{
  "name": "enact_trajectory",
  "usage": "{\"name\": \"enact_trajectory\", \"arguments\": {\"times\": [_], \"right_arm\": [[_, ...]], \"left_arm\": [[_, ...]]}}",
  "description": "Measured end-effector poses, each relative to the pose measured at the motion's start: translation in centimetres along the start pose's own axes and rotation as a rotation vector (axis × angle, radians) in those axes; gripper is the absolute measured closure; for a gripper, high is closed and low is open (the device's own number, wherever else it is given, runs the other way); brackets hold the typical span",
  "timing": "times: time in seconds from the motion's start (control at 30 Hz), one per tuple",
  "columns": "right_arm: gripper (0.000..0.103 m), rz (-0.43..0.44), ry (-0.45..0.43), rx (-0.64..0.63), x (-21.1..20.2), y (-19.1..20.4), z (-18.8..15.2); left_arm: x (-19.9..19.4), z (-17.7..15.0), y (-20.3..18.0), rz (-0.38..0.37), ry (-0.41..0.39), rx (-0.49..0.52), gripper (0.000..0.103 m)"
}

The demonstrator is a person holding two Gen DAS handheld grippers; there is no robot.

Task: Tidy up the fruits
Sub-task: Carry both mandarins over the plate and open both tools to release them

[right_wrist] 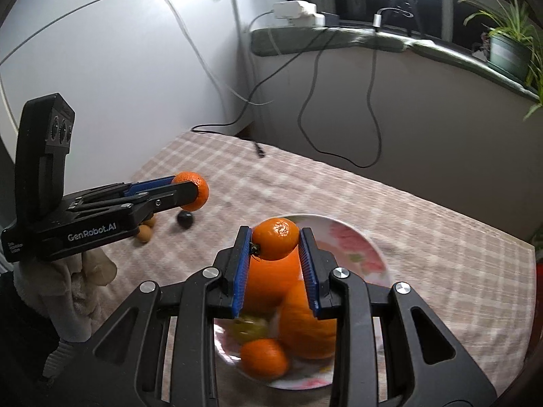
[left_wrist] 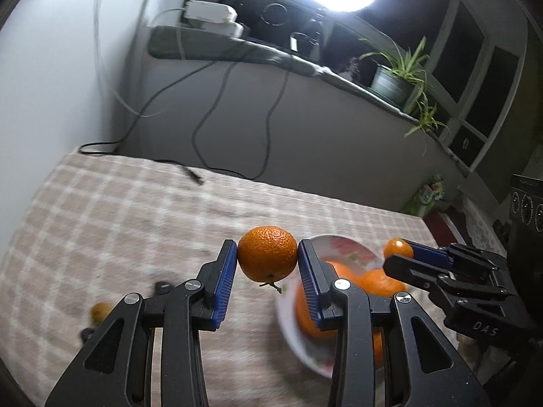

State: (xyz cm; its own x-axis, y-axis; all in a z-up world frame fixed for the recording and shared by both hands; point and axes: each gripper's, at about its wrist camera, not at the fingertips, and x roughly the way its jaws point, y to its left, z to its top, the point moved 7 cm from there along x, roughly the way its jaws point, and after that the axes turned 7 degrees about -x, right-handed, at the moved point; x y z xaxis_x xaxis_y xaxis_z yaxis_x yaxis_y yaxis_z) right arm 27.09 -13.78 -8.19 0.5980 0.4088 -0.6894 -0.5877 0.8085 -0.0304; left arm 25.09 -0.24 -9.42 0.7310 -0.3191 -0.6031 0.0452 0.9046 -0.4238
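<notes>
My left gripper is shut on a mandarin and holds it above the checked tablecloth, left of the flowered plate. It also shows in the right wrist view, with its mandarin. My right gripper is shut on a smaller mandarin above the plate. The plate holds large oranges, a small mandarin and a blurred greenish fruit. The right gripper shows in the left wrist view over the plate's right side.
Small brown fruits and a dark round fruit lie on the cloth left of the plate. A black cable plug lies at the table's far edge. A windowsill with potted plants runs behind.
</notes>
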Motion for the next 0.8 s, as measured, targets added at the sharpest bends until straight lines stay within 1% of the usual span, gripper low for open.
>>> {"name": "enact_trajectory", "arguments": {"times": [0.13,0.4,0.63,0.8], "right_arm": [[0.073,-0.013,0.004,0.035,-0.1,-2.4,-0.4],[0.073,-0.026,0.025,0.107,0.5,-6.1,-1.4],[0.073,-0.015,0.046,0.153,1.5,-7.5,-2.1],[0.073,0.002,0.065,0.182,2.5,-8.0,-2.5]], "left_arm": [[1.6,0.2,-1.8,-0.027,0.023,0.009,0.067],[4.0,0.2,-4.9,-0.051,0.055,0.051,0.067],[5.6,-0.4,-6.4,-0.055,0.087,0.077,0.067],[6.0,-0.8,-6.8,-0.057,0.100,0.083,0.067]]}}
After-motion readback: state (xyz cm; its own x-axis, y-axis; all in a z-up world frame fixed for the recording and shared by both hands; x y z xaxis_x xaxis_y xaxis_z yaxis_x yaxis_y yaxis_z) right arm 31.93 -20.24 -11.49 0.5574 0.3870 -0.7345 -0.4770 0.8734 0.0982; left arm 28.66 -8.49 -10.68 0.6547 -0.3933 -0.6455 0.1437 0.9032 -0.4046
